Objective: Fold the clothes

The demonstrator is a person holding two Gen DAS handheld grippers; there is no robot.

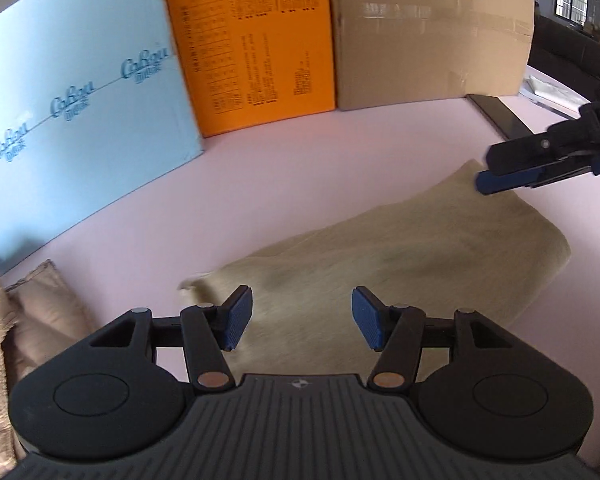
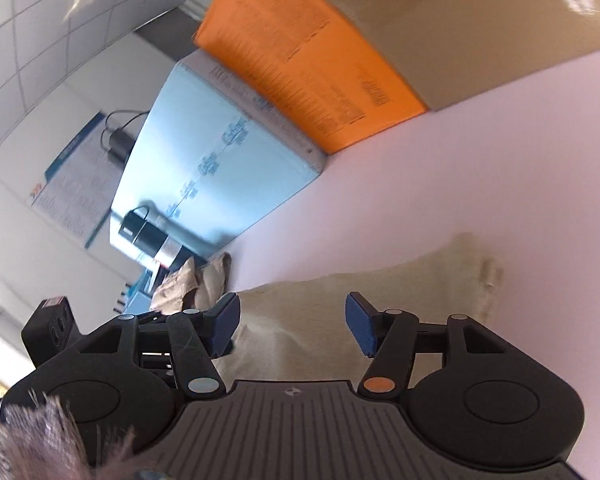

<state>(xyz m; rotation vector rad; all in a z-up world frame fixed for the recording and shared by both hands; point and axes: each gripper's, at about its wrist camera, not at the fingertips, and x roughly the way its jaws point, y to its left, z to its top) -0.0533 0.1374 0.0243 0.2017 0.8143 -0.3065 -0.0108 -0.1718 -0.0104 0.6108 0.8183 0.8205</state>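
Folding the soft cream fleece cloth [image 1: 380,264] well meant letting go cleanly and keeping its edges lined up. It lay flat on the pale pink table [image 1: 300,168], in the lower middle of the left wrist view. The left gripper [image 1: 302,318] hung just above its near part, fingers apart and holding nothing. The right gripper [image 2: 292,322], rolled sideways, also had its blue pads [image 2: 362,326] spread wide and empty above the cloth.
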